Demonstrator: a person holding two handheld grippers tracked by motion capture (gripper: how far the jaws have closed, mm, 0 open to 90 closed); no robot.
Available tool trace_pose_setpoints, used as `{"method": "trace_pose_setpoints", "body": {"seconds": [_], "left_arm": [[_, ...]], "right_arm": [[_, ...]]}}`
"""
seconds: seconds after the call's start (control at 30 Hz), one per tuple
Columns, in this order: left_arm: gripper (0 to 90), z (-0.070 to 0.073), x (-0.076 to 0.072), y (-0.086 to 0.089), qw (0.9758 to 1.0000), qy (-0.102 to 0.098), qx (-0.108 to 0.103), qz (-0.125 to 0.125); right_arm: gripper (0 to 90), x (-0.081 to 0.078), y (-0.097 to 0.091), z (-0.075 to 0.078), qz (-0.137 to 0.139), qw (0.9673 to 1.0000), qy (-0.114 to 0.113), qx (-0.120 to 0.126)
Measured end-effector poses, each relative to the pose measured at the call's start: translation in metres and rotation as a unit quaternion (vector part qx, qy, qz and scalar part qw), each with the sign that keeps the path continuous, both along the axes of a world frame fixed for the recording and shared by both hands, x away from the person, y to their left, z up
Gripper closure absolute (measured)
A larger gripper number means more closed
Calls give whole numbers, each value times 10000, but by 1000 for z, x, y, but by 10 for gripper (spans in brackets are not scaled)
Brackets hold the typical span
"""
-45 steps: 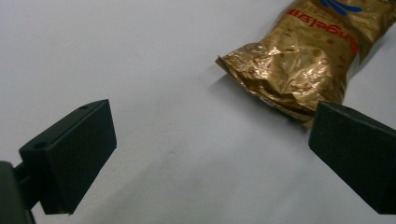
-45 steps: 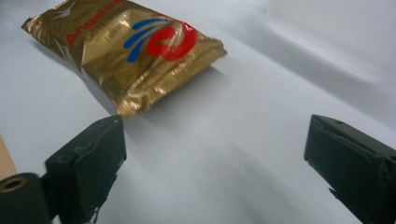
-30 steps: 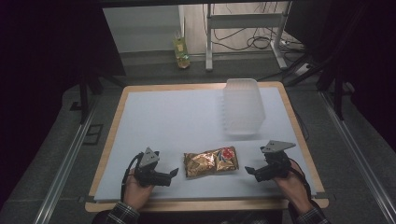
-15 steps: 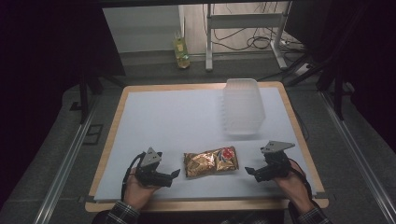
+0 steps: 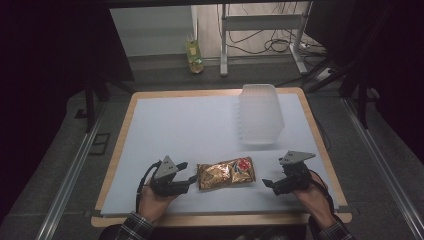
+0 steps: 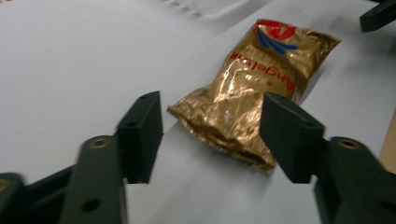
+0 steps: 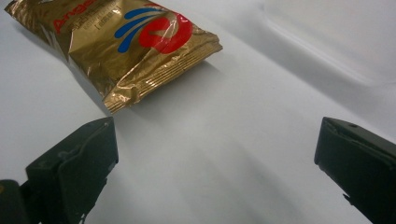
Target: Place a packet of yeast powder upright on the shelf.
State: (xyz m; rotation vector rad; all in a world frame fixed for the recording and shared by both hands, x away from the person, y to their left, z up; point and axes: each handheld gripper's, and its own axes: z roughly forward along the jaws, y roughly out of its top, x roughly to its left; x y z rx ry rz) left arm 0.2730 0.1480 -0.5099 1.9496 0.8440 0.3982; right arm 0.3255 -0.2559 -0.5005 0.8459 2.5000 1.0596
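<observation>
**Closing in on a gold snack bag from both ends**

Lying flat near the front edge of the table, the gold snack bag (image 5: 226, 173) sits between the two grippers, its red and blue logo end toward the person's right. The left gripper (image 5: 186, 181) is at the bag's crimped left end; its jaws have just been closing, and in the left gripper view that end of the bag (image 6: 247, 105) lies between them, yet the pads are not pressing on it, so the grip is still loose. The right gripper (image 5: 269, 184) rests just beside the logo end, jaws spread wide and holding nothing; in the right gripper view the bag's corner (image 7: 126, 42) is ahead of them with bare sheet in between.

Nothing blocks either approach. Farther back, right of centre, stands a stack of clear plastic containers (image 5: 259, 114), well apart from the bag; I cannot tell whether anything is inside them.

A pale sheet (image 5: 175, 125) covers the table, whose wooden rim (image 5: 118, 150) shows round it. Beyond, on the dim floor, a yellowish bottle (image 5: 194, 52) stands near a white metal frame (image 5: 260, 30) and loose cables (image 5: 280, 44).
</observation>
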Motion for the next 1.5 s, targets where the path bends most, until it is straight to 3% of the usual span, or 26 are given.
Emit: {"method": "trace_pose_setpoints", "body": {"seconds": [0.13,0.33,0.4,0.6,0.73,0.77,0.87,1.0,1.13,1.17,1.5], "left_arm": [[591,0,6,-8,9998,36,-77,-159],[857,-8,12,-21,9989,182,5,-435],[896,-9,15,-26,9983,201,17,-545],[897,-17,24,-40,9969,324,13,-718],[900,-24,29,-44,9959,543,98,-714],[900,-24,29,-44,9957,569,213,-704],[900,-25,25,-44,9961,440,420,-631],[900,-28,24,-37,9965,569,278,-549],[900,-28,20,-37,9969,484,395,-487],[900,-28,20,-37,9969,490,386,-478],[900,-29,15,-29,9965,563,416,-447]], "right_arm": [[0,0,-1,1,-19,10000,-11,-10],[1,0,-1,1,-18,10000,3,-47],[1,1,-1,1,-17,10000,11,-67],[3,1,0,0,-16,10000,27,-87],[5,1,0,0,-13,9999,50,-127],[5,1,0,0,-13,9999,50,-127],[4,0,0,3,-42,9999,40,-115],[4,-2,0,8,-50,9999,53,-107],[4,-3,1,11,-36,9999,126,-43],[4,-3,1,11,19,9998,222,14],[1,-3,12,14,314,9989,332,106]]}}
